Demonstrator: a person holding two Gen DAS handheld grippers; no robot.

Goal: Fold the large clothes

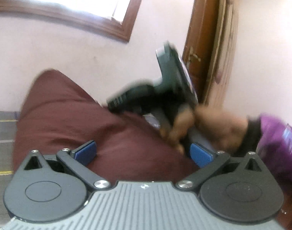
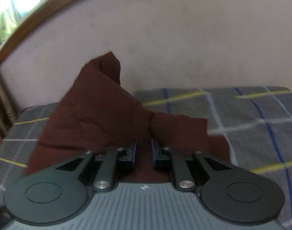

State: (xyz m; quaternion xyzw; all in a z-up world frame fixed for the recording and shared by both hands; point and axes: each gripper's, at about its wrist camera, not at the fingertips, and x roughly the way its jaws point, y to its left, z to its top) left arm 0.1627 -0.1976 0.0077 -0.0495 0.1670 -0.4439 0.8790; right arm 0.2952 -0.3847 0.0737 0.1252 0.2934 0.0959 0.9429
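The left gripper (image 1: 143, 154) stands spread wide, maroon cloth (image 1: 73, 118) bulging between its fingers. The right gripper (image 2: 143, 152) pinches the same cloth (image 2: 100, 115), which rises ahead of it over the plaid bedsheet (image 2: 251, 118).

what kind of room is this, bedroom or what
Probably a bedroom in a home: the maroon cloth garment lies on a grey checked bedsheet, with a wood-framed window and a brown wooden door in pale pink walls.
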